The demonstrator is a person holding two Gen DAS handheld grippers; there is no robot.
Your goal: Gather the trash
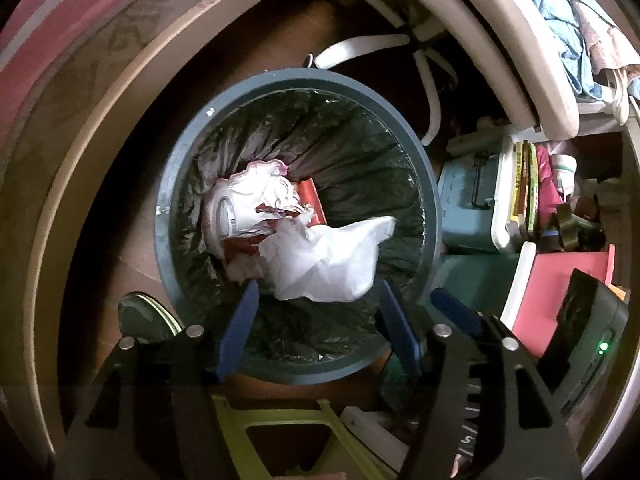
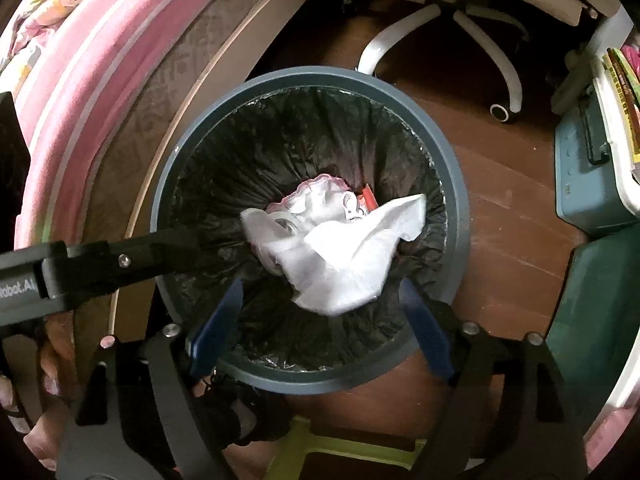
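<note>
A grey round trash bin (image 1: 168,216) (image 2: 460,216) lined with a black bag stands on the brown floor. Inside lie a crumpled white tissue (image 1: 320,264) (image 2: 344,264), a white printed wrapper (image 1: 248,204) (image 2: 316,200) and a red packet (image 1: 312,200). My left gripper (image 1: 318,320) is open above the bin's near rim, empty. My right gripper (image 2: 320,316) is open above the bin, empty, with the tissue just past its blue fingertips (image 2: 224,312). The left gripper's black body (image 2: 100,264) reaches in from the left in the right wrist view.
A pink mattress edge and bed frame (image 2: 80,120) curve along the left. A white office chair base (image 2: 440,28) stands behind the bin. Teal storage boxes (image 2: 588,176) (image 1: 472,208) with books sit on the right. A yellow-green frame (image 1: 288,432) lies below.
</note>
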